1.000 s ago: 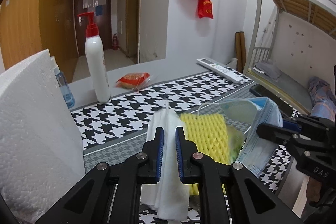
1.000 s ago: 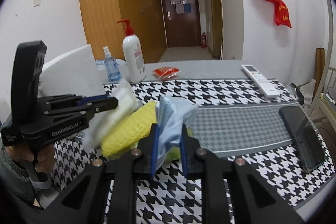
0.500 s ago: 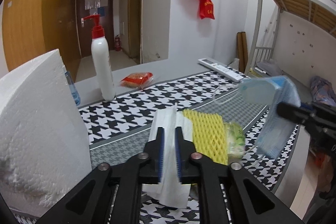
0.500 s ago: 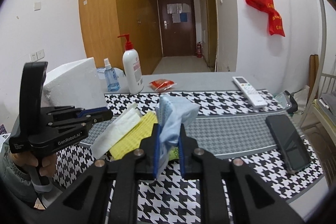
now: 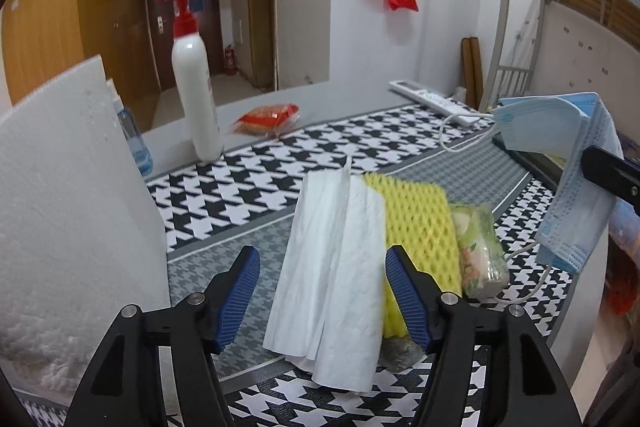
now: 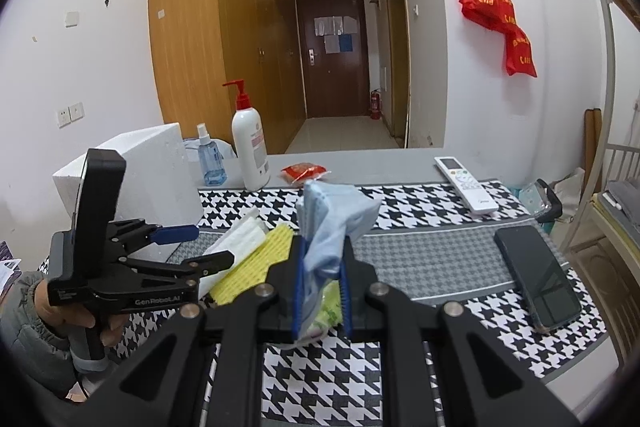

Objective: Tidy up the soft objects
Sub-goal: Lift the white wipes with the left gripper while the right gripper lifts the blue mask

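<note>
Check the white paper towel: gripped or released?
Released. The left gripper jaws have just been opening; the paper towel lies between them untouched, partly over the yellow foam net.

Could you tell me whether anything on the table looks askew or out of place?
Only mildly: the white tissue lies rumpled and slanted, overlapping the yellow foam net, with a small packet wedged against the net. Nothing looks spilled or damaged.

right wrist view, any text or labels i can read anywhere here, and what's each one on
"GenRobot.AI": white lettering on the side of the left gripper.
Red bags on the wall hook: yellow characters, too blurred to read.
White pump bottle: pinkish label print, too small to read.
Remote control: button markings too small to read.
Papers on the dark door: illegible.
Nothing else carries readable text.
</note>
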